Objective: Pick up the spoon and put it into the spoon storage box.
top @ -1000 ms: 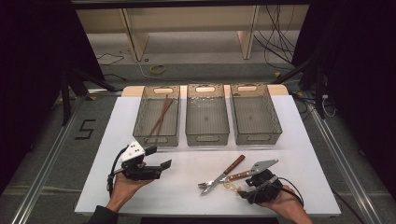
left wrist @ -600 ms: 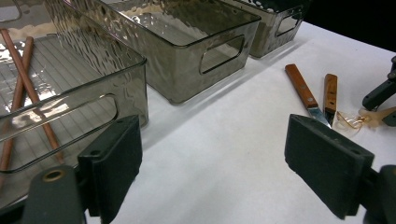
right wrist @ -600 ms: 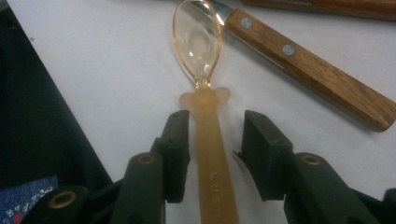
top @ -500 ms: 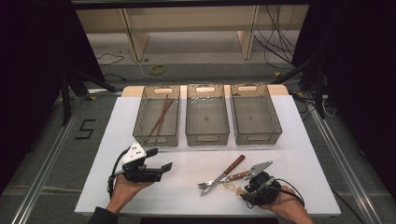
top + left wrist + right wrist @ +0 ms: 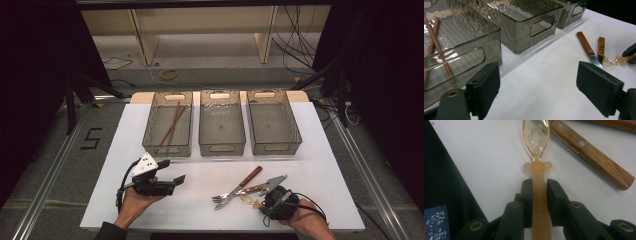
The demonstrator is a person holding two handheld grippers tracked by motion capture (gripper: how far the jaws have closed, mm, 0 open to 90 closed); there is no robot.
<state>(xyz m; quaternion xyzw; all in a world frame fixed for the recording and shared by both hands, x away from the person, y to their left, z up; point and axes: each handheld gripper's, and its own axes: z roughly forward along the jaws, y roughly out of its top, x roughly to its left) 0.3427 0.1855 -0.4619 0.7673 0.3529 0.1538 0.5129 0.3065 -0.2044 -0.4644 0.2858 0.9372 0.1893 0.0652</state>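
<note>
Spoon point(image 5: 537, 170) is the thing being picked up. It's see-through orange plastic, lying flat on the white tabletop point(image 5: 320, 165) near the front edge, right side. Its long handle runs straight down between the jaws of the right gripper point(image 5: 539, 195), w/ the bowl end pointing away from the gripper. The jaws are squeezed tight on the handle, one on each side. So the right hand has it; the left is far off.

Left gripper point(image 5: 537, 82) is wide open & holds nothing, resting in the hand near the front left.

Count: 1 spoon, 1 fork point(image 5: 227, 196) & 1 knife point(image 5: 248, 179), both w/ wood handles, just beside the spoon. 3 clear bins point(image 5: 222, 148) in a row at the back. 2 chopsticks point(image 5: 170, 127) lie in the left bin; the other 2 bins look empty.

I think lifting straight up comes next, since the spoon bowl is touching or almost touching the wood handles.
</note>
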